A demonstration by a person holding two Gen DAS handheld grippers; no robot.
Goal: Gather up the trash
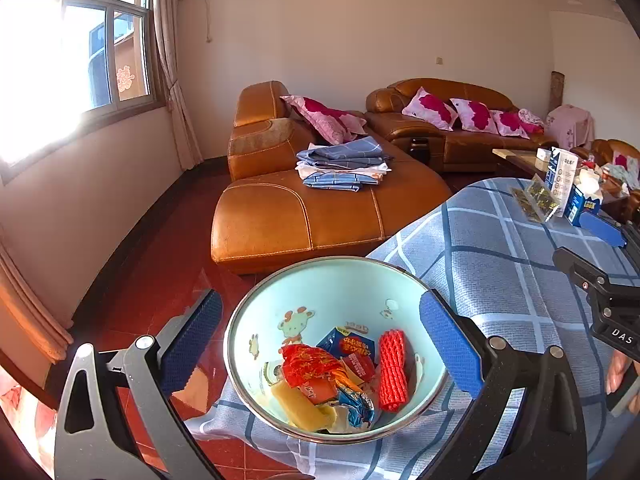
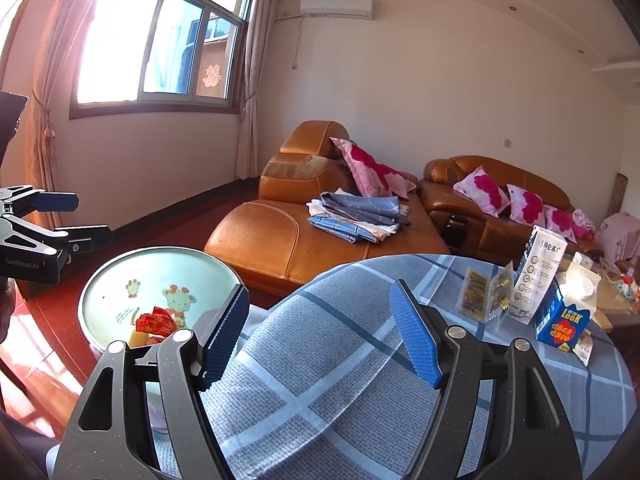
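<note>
A pale green bowl with a cartoon giraffe sits at the edge of the plaid-covered table. It holds a red wrapper, a yellow piece, a red foam net and other packets. My left gripper is open, its blue pads flanking the bowl on either side without pressing it. My right gripper is open over bare tablecloth with nothing between its fingers. Far right on the table stand a white carton, a blue box and a clear packet. The bowl lies to the left.
An orange leather sofa with folded cloths stands beyond the table, across red tiled floor. A low table with clutter is at the far right. A hand holds the right gripper's handle.
</note>
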